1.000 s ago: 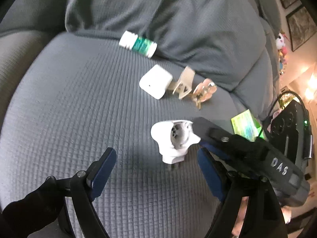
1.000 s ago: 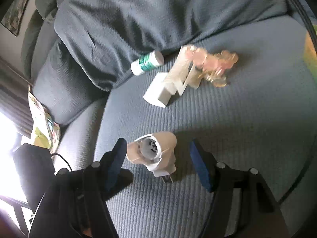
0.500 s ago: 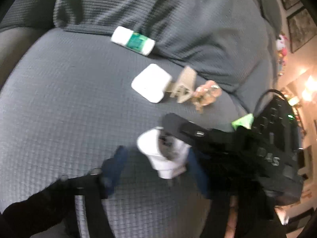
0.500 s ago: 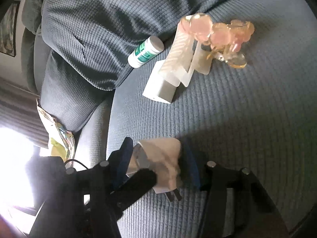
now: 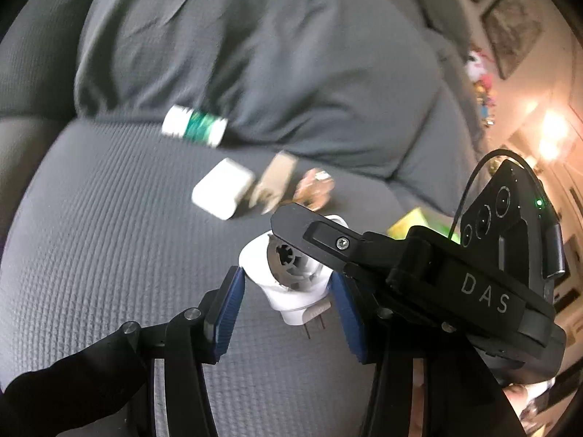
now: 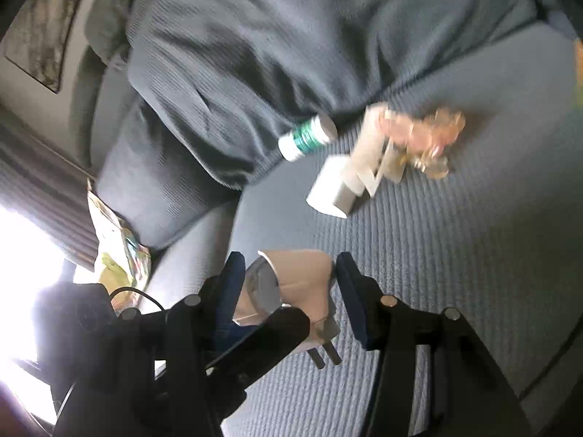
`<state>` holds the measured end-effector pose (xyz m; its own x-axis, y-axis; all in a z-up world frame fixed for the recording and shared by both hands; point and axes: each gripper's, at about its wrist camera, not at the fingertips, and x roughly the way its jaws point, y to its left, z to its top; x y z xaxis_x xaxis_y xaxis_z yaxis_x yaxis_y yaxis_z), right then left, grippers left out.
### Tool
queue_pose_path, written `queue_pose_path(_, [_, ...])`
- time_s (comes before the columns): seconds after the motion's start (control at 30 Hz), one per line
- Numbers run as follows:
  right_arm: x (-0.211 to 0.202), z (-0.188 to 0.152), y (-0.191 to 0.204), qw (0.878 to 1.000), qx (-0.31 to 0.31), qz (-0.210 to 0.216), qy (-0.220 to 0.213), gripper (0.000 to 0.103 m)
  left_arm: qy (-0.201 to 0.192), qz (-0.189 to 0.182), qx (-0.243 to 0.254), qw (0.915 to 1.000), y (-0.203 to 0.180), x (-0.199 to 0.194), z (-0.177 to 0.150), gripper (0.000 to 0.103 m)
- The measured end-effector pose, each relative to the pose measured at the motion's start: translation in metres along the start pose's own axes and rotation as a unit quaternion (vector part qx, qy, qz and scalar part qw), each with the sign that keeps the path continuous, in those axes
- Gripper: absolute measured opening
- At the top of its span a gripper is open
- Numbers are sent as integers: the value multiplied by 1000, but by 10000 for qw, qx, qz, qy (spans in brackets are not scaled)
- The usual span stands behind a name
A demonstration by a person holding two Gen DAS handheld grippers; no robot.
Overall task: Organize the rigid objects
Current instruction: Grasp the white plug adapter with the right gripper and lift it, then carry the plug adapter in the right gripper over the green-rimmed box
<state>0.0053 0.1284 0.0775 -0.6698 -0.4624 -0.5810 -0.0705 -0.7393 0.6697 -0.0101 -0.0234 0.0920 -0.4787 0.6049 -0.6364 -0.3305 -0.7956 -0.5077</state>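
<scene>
White plastic plug adapter [image 5: 291, 291] was seen pinched from 2 sides at once: the left tool [image 5: 288, 291] had its blue pads [image 5: 227, 302] pressed on the adapter's flanks, and the right tool [image 6: 286, 291] was clamped on the same adapter [image 6: 302, 280], its black finger [image 5: 328, 240] crossing over the top in the left wrist view. Both tools' jaws had just been closing, with the adapter between them. Adapter was held above the grey sofa seat cushion [image 5: 91, 236], its 2 metal prongs [image 6: 324, 355] pointed down and toward the camera, no contact with the fabric visible. Farther back on the seat, well apart from the adapter, a white charger block [image 5: 222, 193] was lying just beside a beige clip [image 5: 275, 182] and a pinkish translucent hair claw [image 6: 426, 138]. A white bottle with a green label [image 5: 195, 129] was lying on its side against the grey back cushion [image 5: 255, 54]. Much of both views was motion-blurred. A yellow-green packet [image 6: 120, 255] was wedged beside the seat.
</scene>
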Motion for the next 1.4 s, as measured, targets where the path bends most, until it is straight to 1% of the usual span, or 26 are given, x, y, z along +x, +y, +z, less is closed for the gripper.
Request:
queue_pose_path(0.17, [-53,-3,9,9977,-224,11,-644,52,-368,-314,436,9979,-40,-19,-5,51])
queue_pose_path(0.27, [-80,-5,9,9947,-281,-29,-987,52,-513,-526,704,9948,-65,-26,-7,51])
queue_pose_path(0.43, [-124,-8,5,9877,-203,-137,-1547,52,-737,-868,1005,9884,-102,-30,-11,51])
queue_pose_path(0.53, [-149,-12,3,9820,-217,-255,-1858,52,-836,-1154,1165,9829,-122,-32,-15,51])
queue_pose_path(0.63, [-170,-17,-3,9761,-194,-505,-2107,52,-752,-1438,1301,9781,-138,-25,-18,51])
queue_pose_path(0.87, [-203,-17,-36,9672,164,-897,-2372,52,-476,-1869,1352,9719,-175,2,-28,51])
queue_pose_path(1.07, [-226,-16,-58,9601,317,-1236,-2489,52,-246,-2215,1357,9654,-200,23,-37,51])
queue_pose_path(1.13, [-230,-15,-68,9590,429,-1289,-2486,53,-165,-2263,1382,9641,-206,30,-40,51])
queue_pose_path(1.4, [-243,-15,-97,9537,685,-1698,-2386,52,219,-2512,1195,9603,-220,59,-50,50])
